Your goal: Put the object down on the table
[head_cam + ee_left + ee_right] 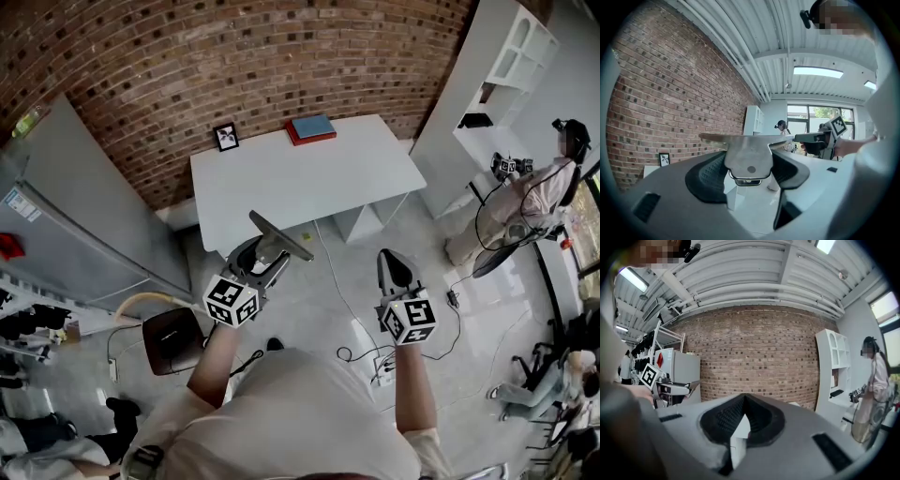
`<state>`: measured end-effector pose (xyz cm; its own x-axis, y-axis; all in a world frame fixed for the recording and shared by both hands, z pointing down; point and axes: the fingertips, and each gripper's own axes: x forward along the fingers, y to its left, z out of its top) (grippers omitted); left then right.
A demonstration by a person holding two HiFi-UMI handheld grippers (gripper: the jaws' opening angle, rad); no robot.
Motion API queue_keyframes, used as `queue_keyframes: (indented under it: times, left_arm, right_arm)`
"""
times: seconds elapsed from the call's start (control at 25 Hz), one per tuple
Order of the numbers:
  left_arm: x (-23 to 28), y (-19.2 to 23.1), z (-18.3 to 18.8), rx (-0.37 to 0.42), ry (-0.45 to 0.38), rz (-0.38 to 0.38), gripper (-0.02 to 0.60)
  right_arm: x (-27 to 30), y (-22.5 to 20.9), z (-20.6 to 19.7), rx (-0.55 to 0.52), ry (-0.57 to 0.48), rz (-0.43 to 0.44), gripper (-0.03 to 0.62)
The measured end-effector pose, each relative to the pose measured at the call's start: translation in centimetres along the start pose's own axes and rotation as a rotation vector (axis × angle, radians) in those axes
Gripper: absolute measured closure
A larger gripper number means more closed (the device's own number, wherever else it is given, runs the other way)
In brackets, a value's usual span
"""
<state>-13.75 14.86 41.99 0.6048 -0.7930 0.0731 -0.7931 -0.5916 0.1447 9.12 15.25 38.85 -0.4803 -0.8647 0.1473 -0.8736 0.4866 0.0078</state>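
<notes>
Left gripper view: left gripper (747, 174) clamps a flat metal tool (747, 154), blade spreading sideways beyond the jaws, lower end hidden; right gripper (742, 405) closed, empty.

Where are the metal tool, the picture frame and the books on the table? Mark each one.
metal tool (747, 157): left gripper view, on its flat grey body.
picture frame (226, 137): head view, on the centre of the frame.
books (310, 129): head view, on the blue top cover.
</notes>
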Motion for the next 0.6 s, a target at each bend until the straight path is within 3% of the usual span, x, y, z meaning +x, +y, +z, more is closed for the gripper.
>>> queue_keyframes:
  times: [0.6]
  left_arm:
    - [-1.4, 3.2, -0.9, -0.028, 0.022, -0.036, 0.307]
  right_arm:
    - [2.4, 2.2, -0.7, 0.040, 0.026, -0.052, 0.591]
